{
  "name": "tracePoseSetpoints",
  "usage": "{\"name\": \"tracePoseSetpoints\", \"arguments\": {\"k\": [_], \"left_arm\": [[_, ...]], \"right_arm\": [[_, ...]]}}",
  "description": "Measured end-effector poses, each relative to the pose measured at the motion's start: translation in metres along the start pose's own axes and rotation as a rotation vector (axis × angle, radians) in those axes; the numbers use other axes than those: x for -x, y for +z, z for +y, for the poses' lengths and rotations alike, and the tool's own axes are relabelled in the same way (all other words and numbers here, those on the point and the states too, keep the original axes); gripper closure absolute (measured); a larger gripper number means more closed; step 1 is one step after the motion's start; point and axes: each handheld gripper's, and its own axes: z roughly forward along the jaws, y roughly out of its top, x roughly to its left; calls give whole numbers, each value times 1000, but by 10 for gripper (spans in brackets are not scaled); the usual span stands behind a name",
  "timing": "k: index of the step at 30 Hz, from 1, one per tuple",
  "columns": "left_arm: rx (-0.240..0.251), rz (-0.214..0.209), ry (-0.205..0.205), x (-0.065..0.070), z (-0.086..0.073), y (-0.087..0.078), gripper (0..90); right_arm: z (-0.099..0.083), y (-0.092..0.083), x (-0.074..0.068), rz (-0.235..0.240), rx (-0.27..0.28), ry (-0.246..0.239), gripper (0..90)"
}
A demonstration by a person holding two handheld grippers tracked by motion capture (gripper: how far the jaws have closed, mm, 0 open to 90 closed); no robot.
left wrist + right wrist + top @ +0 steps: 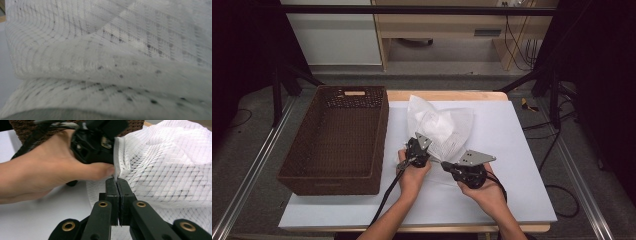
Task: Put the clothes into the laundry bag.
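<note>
Near the middle of the white table [512, 200], your two hands meet at the near edge of a white mesh laundry bag [443, 127], which lies crumpled and partly lifted just right of the brown wicker basket [337, 140]. Your right gripper [117, 181] has its two black jaws pressed together on a thin edge strip of the mesh bag, the strip standing up out of the pinch. Your left gripper [418, 147] sits just left of it, right against the bag; from its own view the netting [112, 57] folds across so close and blurred that you cannot tell how its jaws stand. Your left hand [50, 175] wraps that gripper, thumb close beside the pinched strip. The basket stands at the table's left side, apart from the bag.
</note>
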Motion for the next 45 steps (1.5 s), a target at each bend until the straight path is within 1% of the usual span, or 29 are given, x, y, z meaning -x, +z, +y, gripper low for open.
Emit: {"name": "tracePoseSetpoints", "arguments": {"k": [3,6,7,8,11,13,15,18,19,21,23,24,25,26,27,28,29,30,31,33,34,35,36,37,38,39,40,42,45], "left_arm": [[2,-6,5,0,-1,-4,900],[5,-28,1,-1,-4,-13,900],[5,-28,1,-1,-4,-13,900],[5,-39,6,-1,-6,-18,900],[9,-44,11,1,-8,-22,900],[16,-46,23,1,-11,-31,900],[22,-52,9,1,-14,-39,900],[32,-56,16,1,-16,-52,900],[32,-56,16,1,-16,-52,900],[51,-58,10,1,-16,-61,900],[63,-60,12,0,-16,-68,900],[75,-60,17,-2,-14,-76,900],[75,-60,17,-2,-14,-76,900],[93,-61,19,-3,-12,-83,900],[93,-61,19,-3,-12,-83,900],[109,-55,27,-3,-10,-88,893],[120,-38,36,-3,-9,-91,836],[120,-38,36,-3,-9,-91,811],[126,-35,39,-4,-8,-93,811],[129,-26,62,-5,-7,-96,771],[129,-26,62,-5,-7,-96,746],[132,-16,78,-5,-8,-97,746],[128,-5,94,-5,-9,-98,680],[128,-5,94,-5,-9,-98,648],[125,-1,103,-5,-9,-98,648],[117,-2,114,-6,-9,-97,623],[114,13,139,-6,-8,-96,578],[101,23,171,-7,-6,-92,541],[96,25,171,-8,-3,-87,492]], "right_arm": [[0,1,0,-1,0,-1,892],[0,2,-1,-4,-3,-5,892],[0,3,-1,-4,-3,-6,893],[0,3,-1,-4,-4,-5,892],[1,3,-1,-6,-1,-4,892],[1,4,0,-8,0,-3,892],[1,4,0,-9,1,-7,892],[2,4,0,-13,10,-4,893],[2,4,0,-13,10,-4,893],[3,3,0,-15,15,-3,892],[3,3,1,-17,17,-2,892],[3,3,1,-16,18,-1,892],[3,3,1,-16,18,-1,892],[4,3,1,-16,20,0,892],[4,3,1,-16,20,0,892],[4,2,2,-17,24,2,892],[4,2,2,-17,26,5,892],[5,2,2,-15,29,9,892],[5,2,2,-15,29,9,892],[5,1,3,-16,35,14,892],[5,1,3,-16,35,14,892],[6,0,4,-14,41,18,892],[7,0,5,-16,48,24,893],[7,0,5,-16,48,24,893],[7,-1,5,-14,53,30,893],[8,-1,6,-13,56,35,892],[9,-1,6,-10,64,43,892],[11,-2,7,-9,74,47,892],[13,-4,7,-6,88,55,893]]}}
